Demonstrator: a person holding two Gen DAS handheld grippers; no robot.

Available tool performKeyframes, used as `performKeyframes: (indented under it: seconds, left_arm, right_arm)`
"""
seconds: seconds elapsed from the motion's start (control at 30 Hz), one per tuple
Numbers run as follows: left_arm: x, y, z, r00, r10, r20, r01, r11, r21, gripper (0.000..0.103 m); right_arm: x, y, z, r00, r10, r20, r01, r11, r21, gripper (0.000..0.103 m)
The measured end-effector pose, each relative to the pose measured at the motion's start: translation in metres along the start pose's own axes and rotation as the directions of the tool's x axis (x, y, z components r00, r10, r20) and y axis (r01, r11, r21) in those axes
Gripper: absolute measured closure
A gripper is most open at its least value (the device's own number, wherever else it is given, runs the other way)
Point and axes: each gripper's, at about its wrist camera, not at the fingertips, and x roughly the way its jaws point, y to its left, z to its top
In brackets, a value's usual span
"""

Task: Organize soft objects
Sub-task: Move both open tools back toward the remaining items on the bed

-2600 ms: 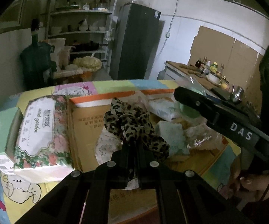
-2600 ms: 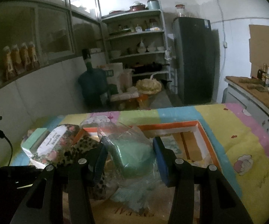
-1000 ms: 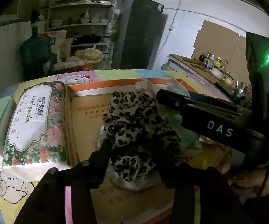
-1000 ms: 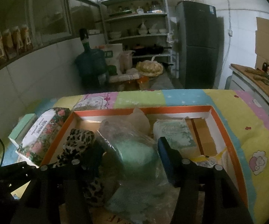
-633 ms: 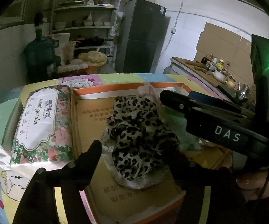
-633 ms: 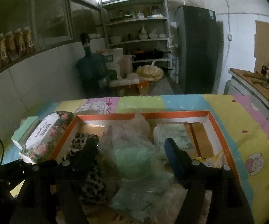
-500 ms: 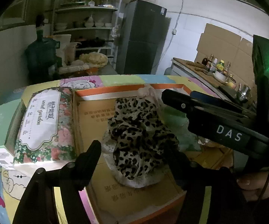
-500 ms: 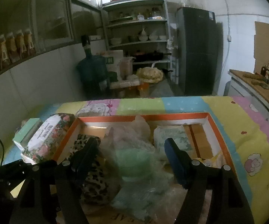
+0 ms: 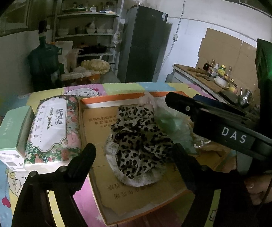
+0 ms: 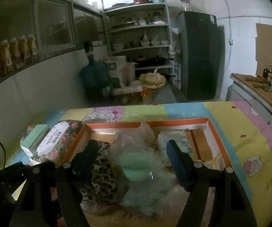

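Observation:
A leopard-print cloth point(image 9: 137, 138) lies in the orange-rimmed cardboard box point(image 9: 105, 96), on a pale lacy piece. My left gripper point(image 9: 134, 155) is open and empty, its fingers either side of the cloth, drawn back from it. In the right wrist view the same cloth point(image 10: 100, 172) lies left of a green soft item in a clear plastic bag point(image 10: 136, 162). My right gripper point(image 10: 134, 151) is open and empty, jaws wide either side of the bag. A white packet point(image 10: 173, 140) lies further back in the box point(image 10: 219, 140).
A floral tissue pack point(image 9: 54, 124) and a mint-green box point(image 9: 13, 132) lie left of the cardboard box on the colourful tablecloth point(image 10: 249, 143). The right gripper's black body point(image 9: 230, 128) crosses the left wrist view. Shelves, a water jug and a fridge stand behind.
Both grippers opened: the left let go of the leopard cloth and the right let go of the bagged green item. Both have drawn back a little from the box.

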Motion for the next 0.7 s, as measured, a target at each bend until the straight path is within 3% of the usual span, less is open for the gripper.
performKeyframes:
  seconds: [0.33,0.7]
  left_arm:
    - [-0.023,0.002,0.002,0.999,0.005,0.053,-0.006,1.0,0.001,0.02]
    - [-0.059,0.01,-0.001,0.989,0.062,0.134,-0.062,0.998,-0.002,0.02]
  right_arm:
    - [-0.023,0.008,0.002,0.999,0.0,0.034,-0.001,1.0,0.001,0.028]
    - [-0.045,0.03,-0.001,0.998,0.018,0.054,-0.017,1.0,-0.005,0.028]
